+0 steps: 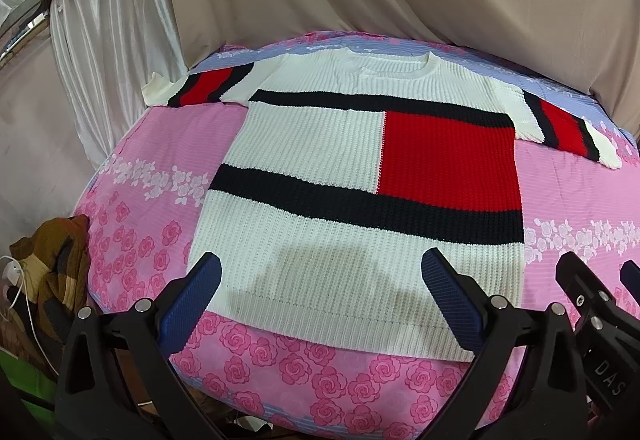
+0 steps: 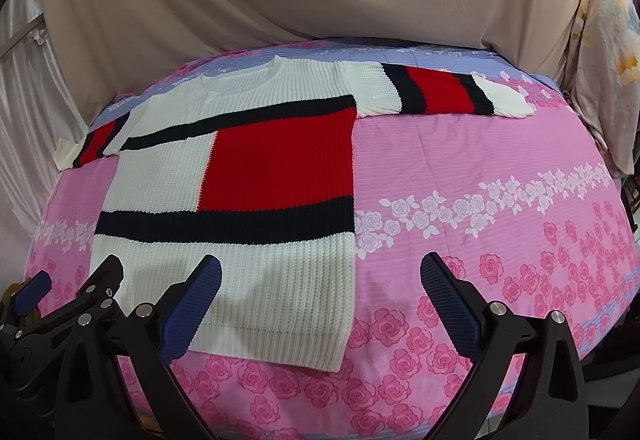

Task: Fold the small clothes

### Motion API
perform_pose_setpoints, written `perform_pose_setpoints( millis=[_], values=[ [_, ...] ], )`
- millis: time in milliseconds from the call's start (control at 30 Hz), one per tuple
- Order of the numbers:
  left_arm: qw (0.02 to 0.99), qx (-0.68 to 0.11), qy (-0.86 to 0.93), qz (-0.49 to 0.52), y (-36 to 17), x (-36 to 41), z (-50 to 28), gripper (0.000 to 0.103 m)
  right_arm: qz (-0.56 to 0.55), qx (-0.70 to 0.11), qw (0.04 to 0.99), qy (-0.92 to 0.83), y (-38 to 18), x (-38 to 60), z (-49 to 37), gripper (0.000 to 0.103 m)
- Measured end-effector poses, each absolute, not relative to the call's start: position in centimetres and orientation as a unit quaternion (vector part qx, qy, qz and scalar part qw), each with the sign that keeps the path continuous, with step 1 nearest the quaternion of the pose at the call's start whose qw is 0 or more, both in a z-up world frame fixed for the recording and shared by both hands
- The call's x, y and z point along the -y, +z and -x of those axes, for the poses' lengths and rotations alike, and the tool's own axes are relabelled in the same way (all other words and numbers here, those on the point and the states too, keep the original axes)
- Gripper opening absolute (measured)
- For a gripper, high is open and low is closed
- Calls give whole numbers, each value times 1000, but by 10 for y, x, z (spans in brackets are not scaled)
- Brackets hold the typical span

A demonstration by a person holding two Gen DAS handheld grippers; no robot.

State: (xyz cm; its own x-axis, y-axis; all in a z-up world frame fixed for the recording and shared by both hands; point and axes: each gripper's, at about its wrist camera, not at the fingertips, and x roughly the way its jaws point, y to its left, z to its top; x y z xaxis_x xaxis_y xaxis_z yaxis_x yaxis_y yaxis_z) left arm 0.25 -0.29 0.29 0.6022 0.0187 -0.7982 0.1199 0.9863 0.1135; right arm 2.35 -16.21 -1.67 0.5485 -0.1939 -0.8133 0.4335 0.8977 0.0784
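Sweater (image 1: 360,175): I see it flat, unfolded, mid-bedsheet (image 1: 168,143), hem at near edge. Left gripper (image 1: 320,296): spread wide, empty, over hem. Right gripper (image 2: 320,296): spread, empty, over hem corner. Left view only: brown garment (image 1: 52,264) beside bed, partly cut off.

A bed (image 1: 172,143) is carrying everything, wearing a pink sheet (image 2: 460,159) printed with darker pink roses along the near edge, a band of white roses across the middle and a lilac strip at the far side. A white knit sweater (image 1: 320,143) with navy bands and a red block is lying flat and face up directly on the sheet, both short sleeves spreading out sideways, its hem sitting near the front edge.
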Motion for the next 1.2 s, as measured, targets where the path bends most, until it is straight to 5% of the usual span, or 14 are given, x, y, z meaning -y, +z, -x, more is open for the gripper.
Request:
perform_pose_setpoints(
  millis=[1200],
  values=[
    [890, -448, -29, -75, -3, 5, -10, 98, -134, -446, 866, -183, -20, 163, -30, 98]
  ],
)
